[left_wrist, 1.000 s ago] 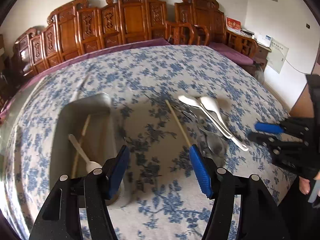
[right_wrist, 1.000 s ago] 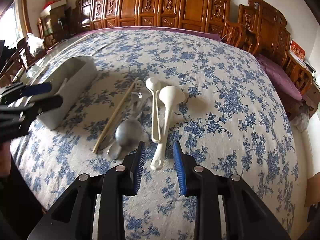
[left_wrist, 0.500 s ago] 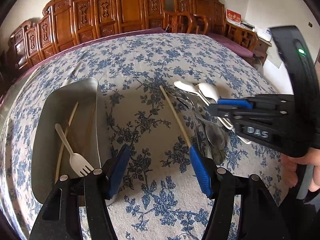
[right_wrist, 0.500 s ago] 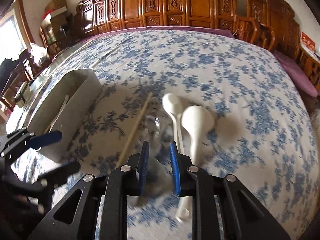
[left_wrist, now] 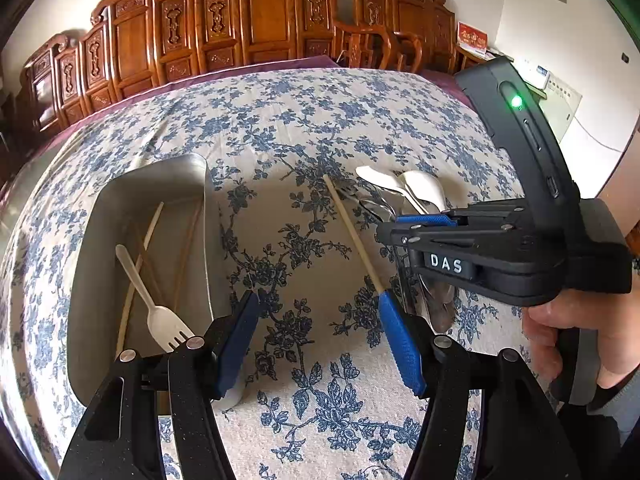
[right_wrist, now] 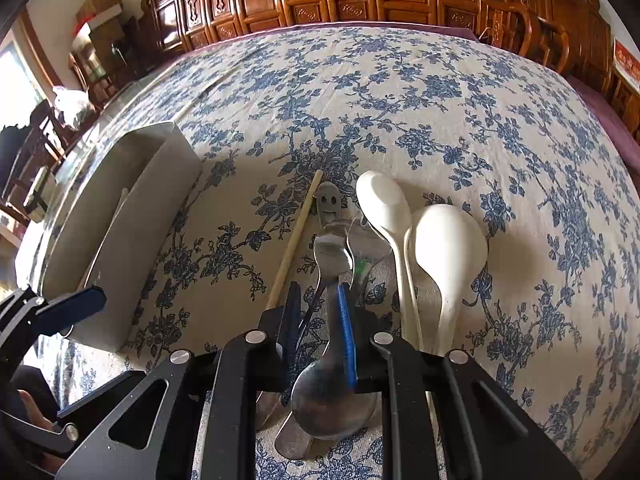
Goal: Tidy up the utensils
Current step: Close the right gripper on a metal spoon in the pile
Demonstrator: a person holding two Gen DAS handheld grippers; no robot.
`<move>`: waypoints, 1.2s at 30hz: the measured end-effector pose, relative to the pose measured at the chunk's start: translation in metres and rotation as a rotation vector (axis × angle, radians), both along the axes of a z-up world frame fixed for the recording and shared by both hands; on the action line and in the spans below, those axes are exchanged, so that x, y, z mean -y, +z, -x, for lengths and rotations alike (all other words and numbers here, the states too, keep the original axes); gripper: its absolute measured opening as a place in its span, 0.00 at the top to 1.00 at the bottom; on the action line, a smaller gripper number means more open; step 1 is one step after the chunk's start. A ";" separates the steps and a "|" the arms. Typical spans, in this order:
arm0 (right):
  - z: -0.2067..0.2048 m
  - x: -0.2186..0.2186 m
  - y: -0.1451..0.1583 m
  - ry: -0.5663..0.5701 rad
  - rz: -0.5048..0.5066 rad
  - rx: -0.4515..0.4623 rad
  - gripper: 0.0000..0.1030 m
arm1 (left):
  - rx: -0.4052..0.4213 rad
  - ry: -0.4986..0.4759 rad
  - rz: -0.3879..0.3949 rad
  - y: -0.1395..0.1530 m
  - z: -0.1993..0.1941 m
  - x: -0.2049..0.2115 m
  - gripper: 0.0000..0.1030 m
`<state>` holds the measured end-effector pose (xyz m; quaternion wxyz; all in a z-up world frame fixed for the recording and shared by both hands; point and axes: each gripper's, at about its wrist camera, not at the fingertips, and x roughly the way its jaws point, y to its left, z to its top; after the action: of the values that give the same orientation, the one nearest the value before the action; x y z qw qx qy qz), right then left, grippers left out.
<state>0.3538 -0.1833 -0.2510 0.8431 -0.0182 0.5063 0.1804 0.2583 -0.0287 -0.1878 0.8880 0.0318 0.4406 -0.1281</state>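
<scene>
A pile of utensils lies on the blue floral tablecloth: metal spoons, two white spoons and one wooden chopstick. My right gripper is lowered over the pile with its jaws narrowly apart around a metal spoon's handle; the spoon still rests on the cloth. It also shows in the left wrist view. My left gripper is open and empty above the cloth, beside the white tray. The tray holds a white plastic fork and chopsticks.
The white tray also shows at the left in the right wrist view. Carved wooden chairs line the far side of the table. The table edge runs close below both grippers.
My right gripper has moved forward and down onto the utensil pile and narrowed its jaws around a metal spoon's handle. My left gripper has shifted slightly towards the tray, still open.
</scene>
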 end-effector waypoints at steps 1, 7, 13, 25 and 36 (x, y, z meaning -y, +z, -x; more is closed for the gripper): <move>0.001 -0.002 -0.001 0.005 0.013 -0.001 0.84 | 0.002 0.001 0.001 0.001 0.000 -0.001 0.42; 0.003 -0.006 0.002 0.009 0.026 0.008 0.85 | 0.002 0.008 0.004 0.001 -0.001 -0.004 0.42; 0.007 -0.012 0.005 0.030 0.055 0.001 0.86 | 0.000 0.009 0.002 0.001 -0.001 -0.006 0.42; 0.005 -0.016 -0.005 0.009 0.088 -0.034 0.90 | -0.002 0.009 -0.001 0.001 0.000 -0.007 0.42; 0.021 0.016 0.027 -0.033 0.053 0.072 0.96 | -0.013 -0.015 -0.003 -0.003 -0.002 0.005 0.42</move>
<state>0.3331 -0.1989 -0.2242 0.8628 -0.0387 0.4805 0.1524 0.2603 -0.0341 -0.1912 0.8840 0.0357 0.4464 -0.1341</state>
